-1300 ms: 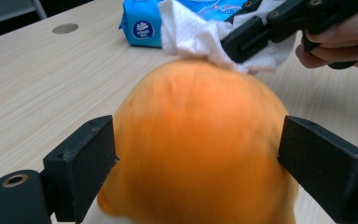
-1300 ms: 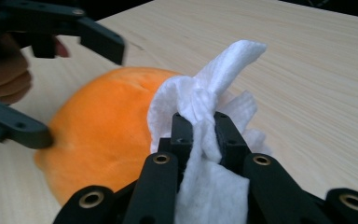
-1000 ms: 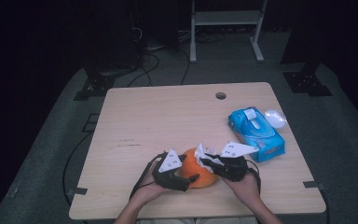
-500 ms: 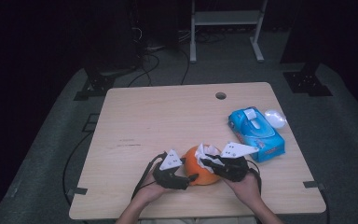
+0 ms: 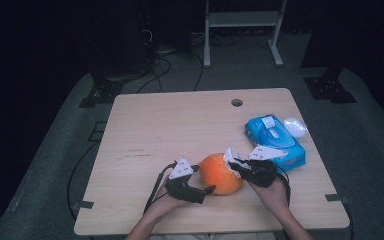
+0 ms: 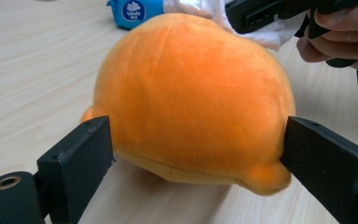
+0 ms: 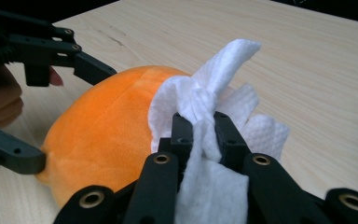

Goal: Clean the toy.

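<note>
Since a second ago the left gripper (image 5: 206,190) has just been opening, jaws spread around the orange plush toy (image 5: 221,173), while the right gripper (image 5: 231,161), pinching a white wipe (image 7: 214,140), sits at the toy's right shoulder.

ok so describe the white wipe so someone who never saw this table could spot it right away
On the wooden table, find the orange plush toy near the front edge. The white wipe is the crumpled tissue pinched in the right gripper against the toy's side. Unlike the blue wipes pack behind, it is loose, white and bunched.
</note>
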